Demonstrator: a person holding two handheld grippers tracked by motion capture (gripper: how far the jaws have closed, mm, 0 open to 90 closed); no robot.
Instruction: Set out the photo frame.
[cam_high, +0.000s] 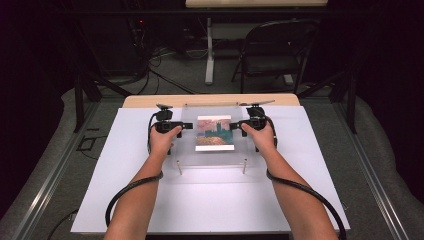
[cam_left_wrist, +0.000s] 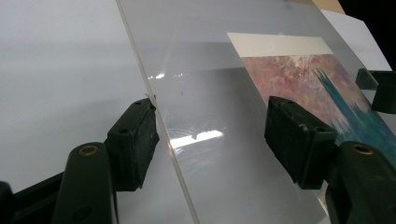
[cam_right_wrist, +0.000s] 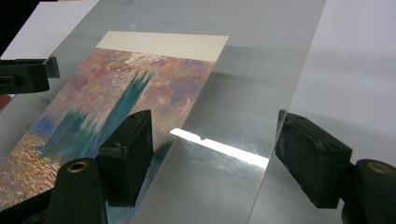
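No readable text, label, brand, number or sign on any surface here.

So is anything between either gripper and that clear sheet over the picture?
Nothing visible. The left gripper and the right gripper each straddle an edge of the clear sheet, jaws open.

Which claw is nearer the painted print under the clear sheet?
Right. The right claw reaches the print; the left claw straddles the clear sheet edge, short of it.
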